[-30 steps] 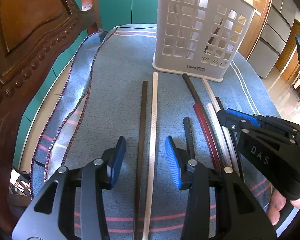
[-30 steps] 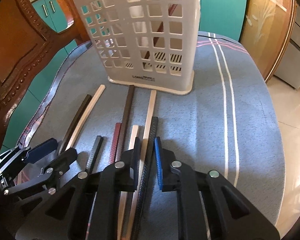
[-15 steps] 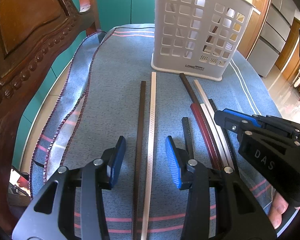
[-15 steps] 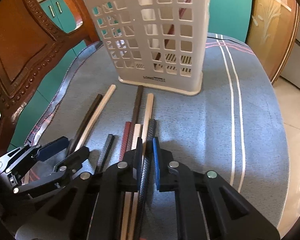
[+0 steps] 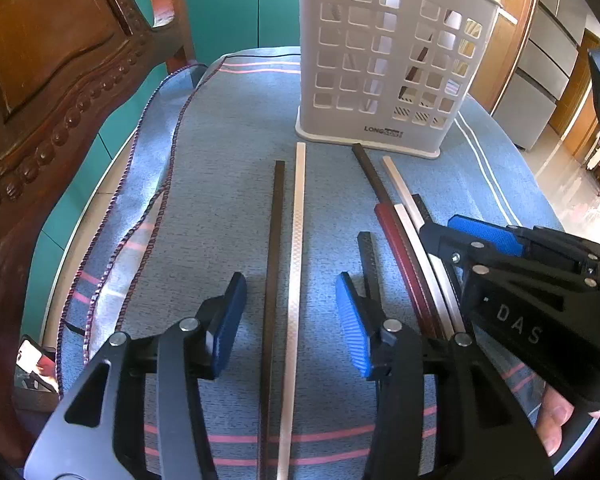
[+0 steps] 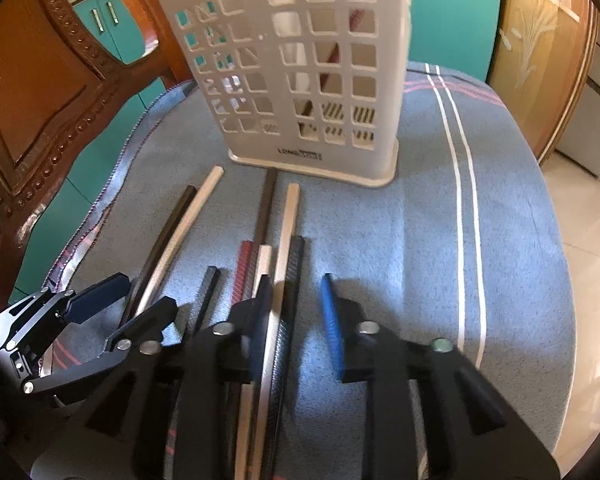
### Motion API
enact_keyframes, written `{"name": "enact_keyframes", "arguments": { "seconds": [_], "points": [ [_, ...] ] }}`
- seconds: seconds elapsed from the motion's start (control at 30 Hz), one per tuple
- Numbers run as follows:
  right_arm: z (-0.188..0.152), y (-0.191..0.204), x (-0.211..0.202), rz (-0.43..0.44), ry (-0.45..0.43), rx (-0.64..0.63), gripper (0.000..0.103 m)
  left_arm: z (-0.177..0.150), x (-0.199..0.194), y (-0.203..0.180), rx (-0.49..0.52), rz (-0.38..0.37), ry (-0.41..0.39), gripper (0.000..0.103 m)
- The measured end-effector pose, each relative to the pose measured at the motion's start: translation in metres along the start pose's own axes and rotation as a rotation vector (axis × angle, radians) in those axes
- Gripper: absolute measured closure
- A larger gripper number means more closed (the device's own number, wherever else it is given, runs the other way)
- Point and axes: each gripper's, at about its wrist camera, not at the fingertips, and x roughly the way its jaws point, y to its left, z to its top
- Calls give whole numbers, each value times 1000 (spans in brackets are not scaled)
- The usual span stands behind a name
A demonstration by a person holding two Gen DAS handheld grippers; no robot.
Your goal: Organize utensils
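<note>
Several chopsticks lie lengthwise on the blue cloth (image 5: 228, 168) in front of a white slotted utensil holder (image 5: 384, 64), also in the right wrist view (image 6: 300, 72). My left gripper (image 5: 290, 320) is open, straddling a dark brown chopstick (image 5: 276, 220) and a white chopstick (image 5: 298, 220). My right gripper (image 6: 296, 312) is open over a black patterned chopstick (image 6: 294, 272) and a cream chopstick (image 6: 286, 224); it also shows in the left wrist view (image 5: 476, 236). A red chopstick (image 6: 244, 264) and a short black one (image 6: 210, 284) lie just left. Chopsticks stand inside the holder.
A carved wooden chair back (image 5: 48, 80) stands at the table's left edge. Teal cabinets (image 5: 236, 0) are behind. The cloth (image 6: 480, 200) has white stripes on the right, and the table edge drops to a tiled floor (image 6: 592, 220).
My right gripper was nearly closed around the black patterned chopstick and has opened wide. It has moved closer to the holder. My left gripper has stayed in place.
</note>
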Motion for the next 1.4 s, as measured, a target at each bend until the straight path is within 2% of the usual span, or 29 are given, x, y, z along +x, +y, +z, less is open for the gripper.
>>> {"name": "enact_keyframes", "arguments": {
  "seconds": [0.23, 0.33, 0.63, 0.7, 0.77, 1.07, 1.13, 1.2, 1.23, 1.3, 1.4],
  "points": [
    [-2, 3, 0, -11, -3, -26, 75, 0, 0, 0, 7, 1, 0, 55],
    [-2, 7, 1, 9, 4, -36, 88, 1, 2, 0, 9, 1, 1, 55],
    [-2, -3, -6, -15, 0, -2, 89, 0, 1, 0, 5, 0, -2, 55],
    [-1, -9, -10, -37, -9, 12, 98, 1, -1, 1, 3, -4, -9, 55],
    [-1, -17, -11, -59, -6, 34, 98, 1, -2, 0, 4, -8, -16, 55],
    [-5, -19, -11, -36, -5, 47, 96, -1, -1, -14, 44, -4, -13, 55],
    [-5, -20, -12, -38, -7, 52, 94, -1, 1, -16, 51, 2, -7, 55],
    [-5, -21, -11, -42, -5, 59, 86, -1, 1, -17, 54, 3, -8, 56],
    [-4, -21, -11, -44, -5, 62, 85, -1, 1, -16, 54, 4, -9, 58],
    [-5, -22, -11, -45, -5, 67, 82, 0, 1, -15, 56, 12, -13, 75],
    [-5, -22, -12, -47, -6, 64, 82, 0, 1, -11, 55, 18, -11, 85]
  ]
}}
